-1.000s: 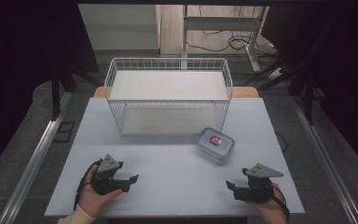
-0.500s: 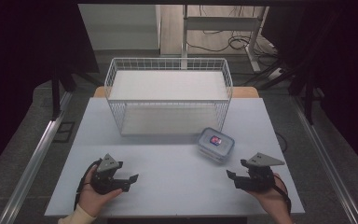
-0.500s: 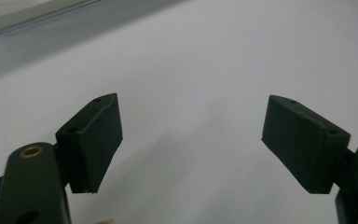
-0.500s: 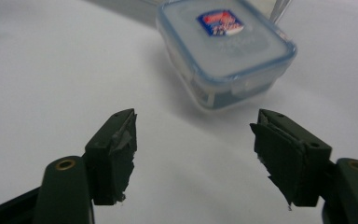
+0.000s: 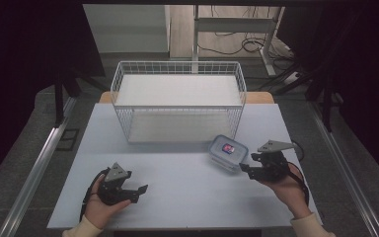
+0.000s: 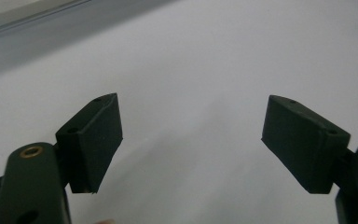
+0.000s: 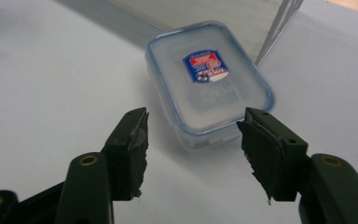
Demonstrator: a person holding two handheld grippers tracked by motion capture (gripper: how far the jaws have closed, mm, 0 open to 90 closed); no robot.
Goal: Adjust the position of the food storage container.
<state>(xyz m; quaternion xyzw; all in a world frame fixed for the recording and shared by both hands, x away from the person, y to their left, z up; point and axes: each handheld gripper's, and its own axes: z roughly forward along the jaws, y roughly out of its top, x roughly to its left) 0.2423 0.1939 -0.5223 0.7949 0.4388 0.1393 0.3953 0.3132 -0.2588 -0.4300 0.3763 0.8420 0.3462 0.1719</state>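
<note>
A clear plastic box (image 5: 228, 151) with a blue-rimmed lid and a red and blue sticker lies on the white table (image 5: 187, 197), just in front of the wire basket's right corner. My right gripper (image 5: 244, 169) hovers at its near right side, pointing at it. In the right gripper view the box (image 7: 209, 88) lies just beyond the right gripper (image 7: 196, 126). Its jaws have just been closing, stand open, and the pads touch nothing. My left gripper (image 5: 140, 190) rests low at the front left, open and empty, with bare table between the jaws of the left gripper (image 6: 191, 140).
A white wire basket (image 5: 177, 65) with a white floor stands at the table's far middle. Dark floor, a metal rail at the left and cables behind surround the table.
My right gripper has risen and moved from the front right corner toward the box, with its jaws narrower than before. The left gripper has stayed where it was.
</note>
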